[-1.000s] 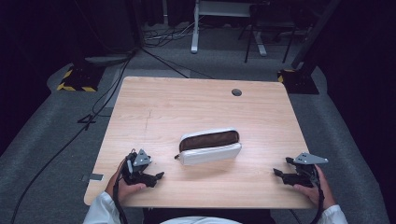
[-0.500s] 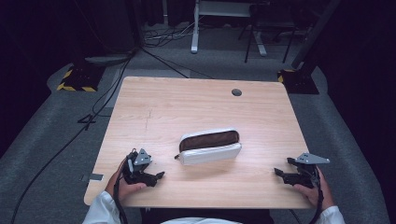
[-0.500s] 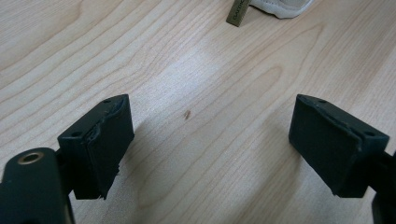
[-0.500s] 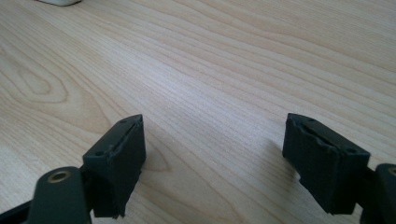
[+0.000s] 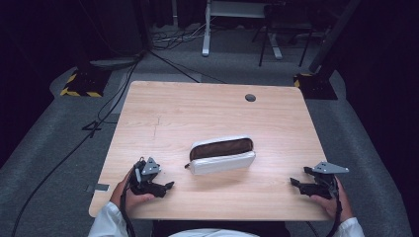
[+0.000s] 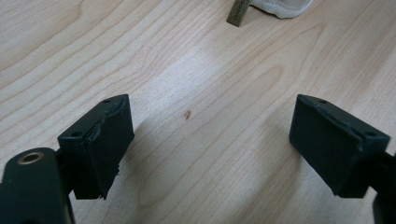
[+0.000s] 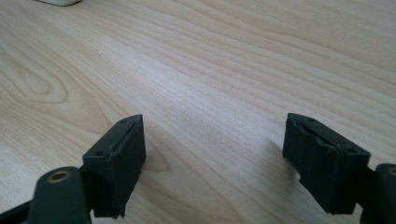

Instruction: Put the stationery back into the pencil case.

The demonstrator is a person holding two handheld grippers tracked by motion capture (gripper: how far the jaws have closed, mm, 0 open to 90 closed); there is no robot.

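A white pouch (image 5: 222, 155) with a dark brown open top lies in the middle of the wooden table (image 5: 207, 111). My left gripper (image 5: 168, 186) rests on the table near the front left, pointing toward the pouch, jaws wide open on bare wood. In the left gripper view the gripper (image 6: 210, 144) is open, with the pouch's corner (image 6: 282, 6) and its brass zip tag (image 6: 238, 11) ahead. My right gripper (image 5: 295, 177) sits near the front right, aimed left. In the right gripper view that gripper (image 7: 212, 161) is open with nothing between the jaws.
A round cable hole (image 5: 250, 98) sits near the table's far edge. Cables (image 5: 113, 98) trail across the grey floor at the left. A white desk frame (image 5: 232, 19) and stands with yellow-black bases (image 5: 79, 84) are behind the table.
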